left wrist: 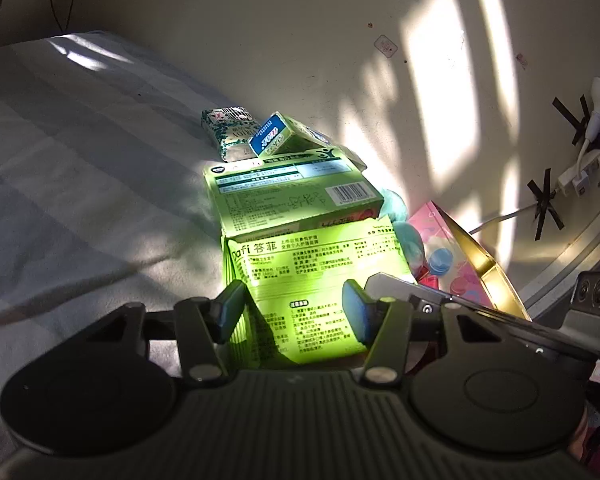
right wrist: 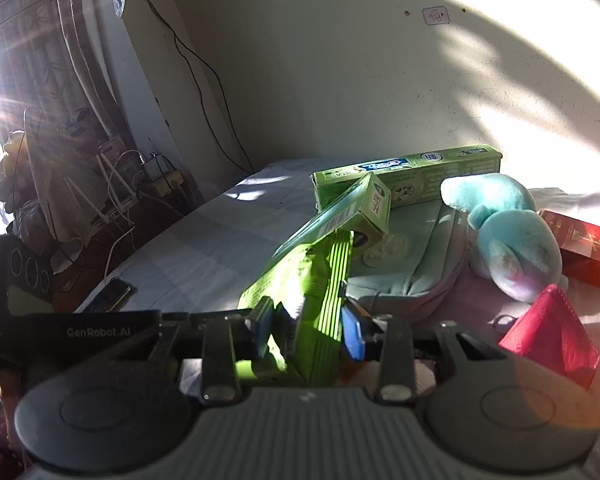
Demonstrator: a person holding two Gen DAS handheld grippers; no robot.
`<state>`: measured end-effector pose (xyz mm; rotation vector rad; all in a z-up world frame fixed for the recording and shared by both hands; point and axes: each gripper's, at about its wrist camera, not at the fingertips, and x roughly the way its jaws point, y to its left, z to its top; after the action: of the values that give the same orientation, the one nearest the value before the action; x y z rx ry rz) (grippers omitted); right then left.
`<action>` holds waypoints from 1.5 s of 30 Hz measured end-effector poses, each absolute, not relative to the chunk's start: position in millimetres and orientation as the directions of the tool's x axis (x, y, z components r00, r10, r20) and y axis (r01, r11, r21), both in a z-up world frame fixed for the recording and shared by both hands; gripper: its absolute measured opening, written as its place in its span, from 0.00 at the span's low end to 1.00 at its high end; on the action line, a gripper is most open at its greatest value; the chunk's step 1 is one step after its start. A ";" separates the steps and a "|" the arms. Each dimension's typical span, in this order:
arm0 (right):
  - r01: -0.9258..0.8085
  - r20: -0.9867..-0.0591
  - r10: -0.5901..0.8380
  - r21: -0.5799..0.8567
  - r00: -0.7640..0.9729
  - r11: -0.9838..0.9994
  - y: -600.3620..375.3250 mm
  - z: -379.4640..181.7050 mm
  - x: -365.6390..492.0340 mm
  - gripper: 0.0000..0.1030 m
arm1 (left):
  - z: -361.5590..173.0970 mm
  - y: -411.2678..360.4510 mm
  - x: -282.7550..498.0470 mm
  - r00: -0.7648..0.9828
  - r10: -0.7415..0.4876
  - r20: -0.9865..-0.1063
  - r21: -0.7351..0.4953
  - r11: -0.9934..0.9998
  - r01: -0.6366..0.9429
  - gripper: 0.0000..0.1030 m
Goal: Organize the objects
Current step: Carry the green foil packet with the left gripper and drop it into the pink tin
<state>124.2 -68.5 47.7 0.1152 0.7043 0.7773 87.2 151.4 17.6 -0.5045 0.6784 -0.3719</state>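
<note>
A bright green soft pack (left wrist: 320, 276) printed with text lies on the bed, and both grippers hold it. My left gripper (left wrist: 296, 312) is shut across its near end, one pad on each side. In the right wrist view the same green pack (right wrist: 304, 280) stands on edge, with my right gripper (right wrist: 308, 328) shut on its folded side. A flat green carton (left wrist: 296, 196) rests on the pack's far end and shows as a tilted green carton (right wrist: 360, 208) in the right view. A small blue-and-white box (left wrist: 270, 136) lies on top of that carton.
A long green toothpaste box (right wrist: 408, 176), a teal plush toy (right wrist: 508, 240), a pale green pouch (right wrist: 412, 264), a dark red box (right wrist: 584, 248) and a red pouch (right wrist: 552, 332) lie on the bed. A pink box (left wrist: 452, 256) and a patterned packet (left wrist: 230, 128) lie by the wall.
</note>
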 end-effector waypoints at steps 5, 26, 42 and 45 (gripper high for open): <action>-0.639 -0.492 0.727 0.372 0.479 0.673 -99.8 54.4 85.4 0.26 | 32.7 130.8 51.1 0.715 -0.528 -0.458 -0.520 0.811 0.266 0.50; -0.412 -0.478 0.565 0.393 0.672 0.822 -263.8 28.1 18.3 0.68 | 36.3 34.3 50.0 0.615 -0.529 -0.585 -0.270 0.842 0.468 0.65; -0.568 -0.583 0.479 0.038 0.656 0.822 -182.1 8.1 10.6 0.56 | 21.7 -6.8 53.6 0.510 -0.552 -0.660 -0.265 0.806 0.529 0.61; -0.559 -0.516 0.493 0.033 0.700 0.829 -194.7 20.8 -0.9 0.55 | 41.8 -12.7 44.8 0.528 -0.567 -0.632 -0.251 0.794 0.554 0.61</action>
<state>-0.9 -194.7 20.8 -0.1298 0.5365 0.5874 44.8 -12.8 41.8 -0.0198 0.7623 -0.6696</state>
